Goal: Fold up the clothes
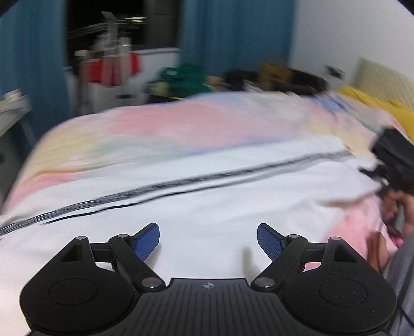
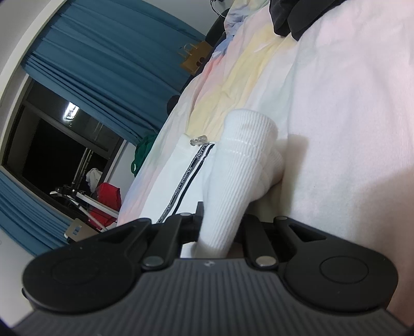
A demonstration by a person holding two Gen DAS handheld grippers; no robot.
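Observation:
A white garment [image 1: 207, 186] with a black stripe [image 1: 233, 173] lies spread on the bed. My left gripper [image 1: 208, 230] hovers open just above it, blue pads [image 1: 146, 241] wide apart with nothing between them; this view is blurred by motion. In the right wrist view my right gripper [image 2: 220, 222] is shut on a white ribbed cuff [image 2: 240, 168] of the garment, which hides the fingertips. The striped trim [image 2: 186, 175] runs beside the cuff. A black device [image 1: 393, 155] with a hand under it shows at the right edge of the left wrist view.
The pastel bed cover [image 1: 155, 129] lies under the garment. Green clothing [image 1: 181, 77] and dark items are piled at the bed's far end, with yellow cloth [image 1: 375, 106] at the right. Blue curtains [image 2: 116, 64] frame a dark window. Black fabric [image 2: 292, 18] lies on the bed.

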